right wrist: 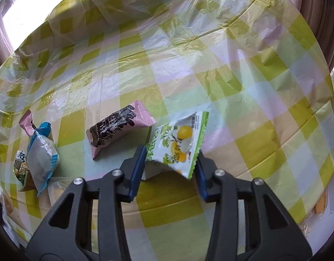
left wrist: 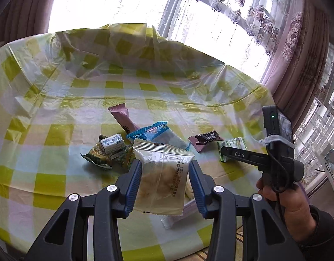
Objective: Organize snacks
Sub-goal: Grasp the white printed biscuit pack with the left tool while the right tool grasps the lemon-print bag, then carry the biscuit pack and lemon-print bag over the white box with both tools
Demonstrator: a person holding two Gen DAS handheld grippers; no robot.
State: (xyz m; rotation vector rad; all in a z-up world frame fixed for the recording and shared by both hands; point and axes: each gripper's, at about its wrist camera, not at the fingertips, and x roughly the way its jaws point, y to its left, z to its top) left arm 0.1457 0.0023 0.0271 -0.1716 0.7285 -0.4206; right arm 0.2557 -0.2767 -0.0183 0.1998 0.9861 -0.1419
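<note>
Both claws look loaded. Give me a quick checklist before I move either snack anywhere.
1. Left claw shut on the clear cracker packet: ok, packet sits between both fingers.
2. Right claw shut on the green-edged lemon candy packet: ok, though it is pinched near one end and hangs tilted.
3. Cracker packet lifted off the tablecloth: cannot tell.
4. Pink chocolate bar apart from the right claw: ok, it lies just to its left.
5. Pile with the blue-edged packet untouched by the left claw: ok.
6. Sorting container visible: not ok, none in either view.
</note>
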